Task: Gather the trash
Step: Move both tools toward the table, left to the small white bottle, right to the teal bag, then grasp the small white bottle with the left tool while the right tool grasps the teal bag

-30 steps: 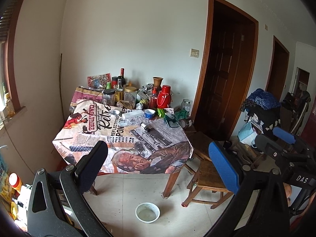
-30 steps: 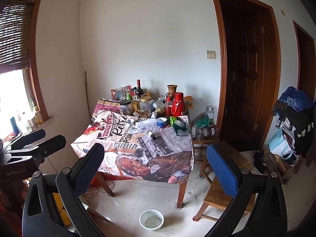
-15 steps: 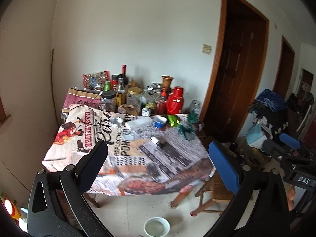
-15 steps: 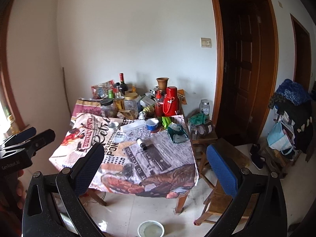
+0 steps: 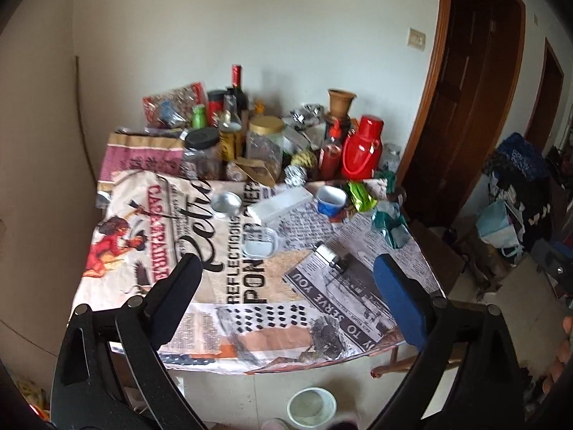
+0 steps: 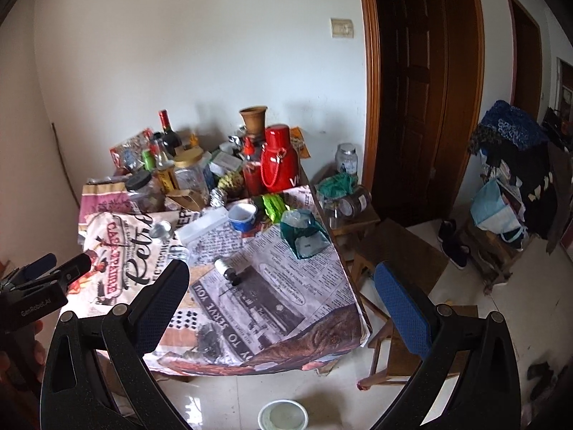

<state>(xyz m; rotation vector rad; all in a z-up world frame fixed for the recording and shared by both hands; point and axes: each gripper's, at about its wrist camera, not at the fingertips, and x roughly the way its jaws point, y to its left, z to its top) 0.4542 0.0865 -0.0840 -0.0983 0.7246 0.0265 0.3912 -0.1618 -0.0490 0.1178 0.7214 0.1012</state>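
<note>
Jars (image 5: 265, 143) crowded, partly hidden behind

— Where can we get in over the desk (image 5: 118, 301)?

— The near half is bare cloth; nothing stands there. We see open room between its near edge and the small roll (image 5: 331, 256) lying mid-desk.

— And further back?

— Crowded. The cup (image 5: 331, 199), white box (image 5: 279, 202) and clear lid (image 5: 259, 245) sit in the middle band; behind them jars and bottles stand tight against the wall, with the red flask (image 5: 361, 150) at the right.

— The right side?

— A stool (image 6: 397, 251) stands just beside that edge, a bowl (image 6: 283, 415) on the floor in front.
</note>
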